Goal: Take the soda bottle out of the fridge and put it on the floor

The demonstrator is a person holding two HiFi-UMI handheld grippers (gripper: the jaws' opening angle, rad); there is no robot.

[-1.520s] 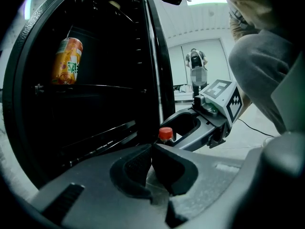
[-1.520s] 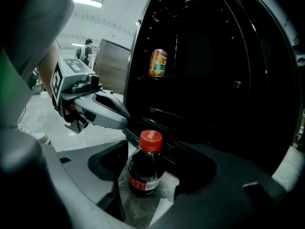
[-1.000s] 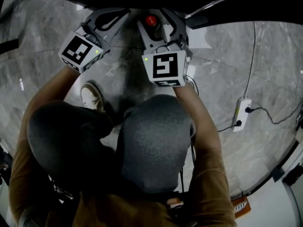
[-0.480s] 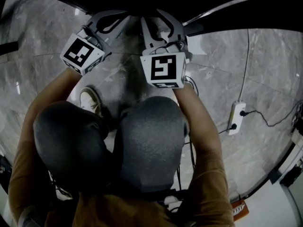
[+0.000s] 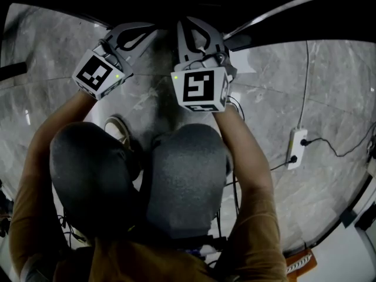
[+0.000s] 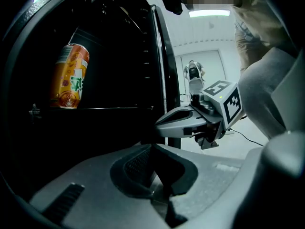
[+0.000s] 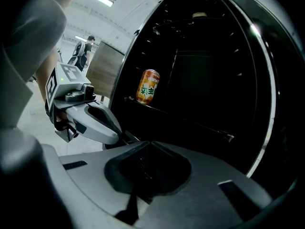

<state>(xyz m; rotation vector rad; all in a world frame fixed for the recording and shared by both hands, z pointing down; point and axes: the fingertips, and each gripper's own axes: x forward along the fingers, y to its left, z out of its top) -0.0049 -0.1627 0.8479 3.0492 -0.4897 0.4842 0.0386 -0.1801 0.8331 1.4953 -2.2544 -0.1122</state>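
No soda bottle shows in any view now. Both grippers hover side by side in front of the dark open fridge (image 7: 205, 70). My right gripper (image 5: 194, 23) is shut: its jaws have just been closing and meet with nothing between them (image 7: 143, 173). My left gripper (image 5: 144, 29) is level with it on the left, its jaws also together and empty (image 6: 159, 175). An orange can (image 7: 148, 86) stands upright on a fridge shelf (image 7: 190, 120), beyond both grippers; the left gripper view shows the can (image 6: 70, 76) too.
The person crouches on a grey marble floor (image 5: 329, 87), knees below the grippers and a shoe (image 5: 119, 131) on the left. A white power strip (image 5: 296, 144) with cables lies to the right. A wooden panel (image 7: 106, 68) and a distant person (image 7: 81, 49) stand behind.
A second ago a red bottle cap showed between the wide right jaws. Those jaws have since closed together and the cap is out of sight. The left gripper has hardly moved.
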